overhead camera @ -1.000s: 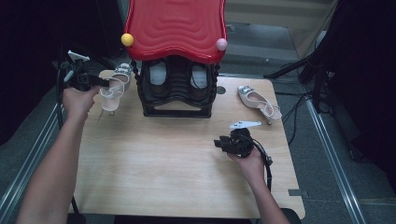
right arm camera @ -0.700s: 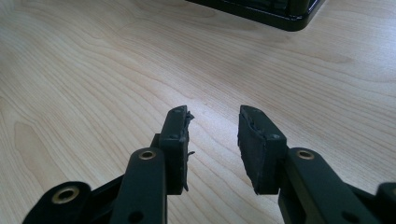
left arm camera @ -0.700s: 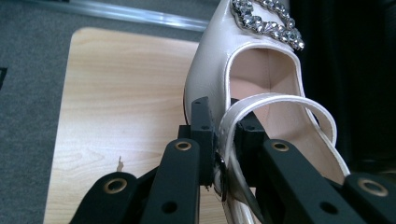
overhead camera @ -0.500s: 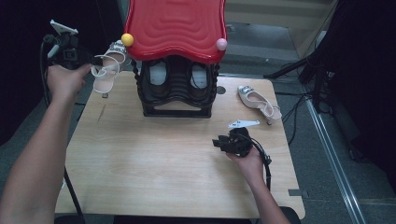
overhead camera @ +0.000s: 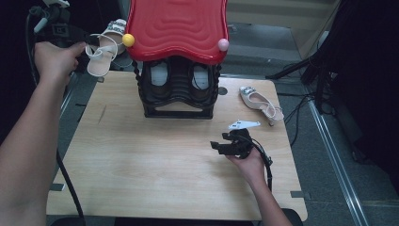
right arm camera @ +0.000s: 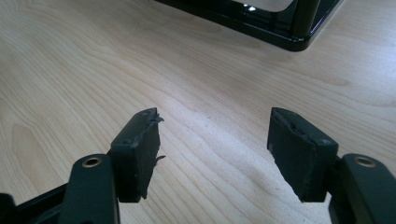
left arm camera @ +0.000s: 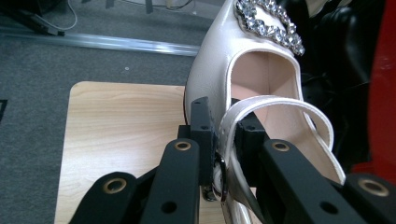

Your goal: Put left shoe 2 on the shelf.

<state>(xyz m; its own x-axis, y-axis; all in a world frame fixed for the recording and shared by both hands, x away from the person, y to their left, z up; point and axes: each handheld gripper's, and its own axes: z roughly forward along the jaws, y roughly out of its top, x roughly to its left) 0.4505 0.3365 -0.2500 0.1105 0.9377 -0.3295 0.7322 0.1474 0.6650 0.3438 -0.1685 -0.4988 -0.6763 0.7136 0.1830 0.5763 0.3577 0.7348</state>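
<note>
Strap of the white shoe (left arm camera: pixel 261 70) sits squeezed in the left tool (left arm camera: pixel 223 135); the right tool (right arm camera: pixel 212 149) has just spread wide, nothing between.

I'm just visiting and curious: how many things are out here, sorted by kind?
White shoes: 2, one held up in the left gripper, one lying on the table at the far right.
Shoe racks: 1, black with a red top.
Knobs on the rack: 2, one yellow, one pink.
Grippers: 2, the right gripper open.
Total: 7.
</note>
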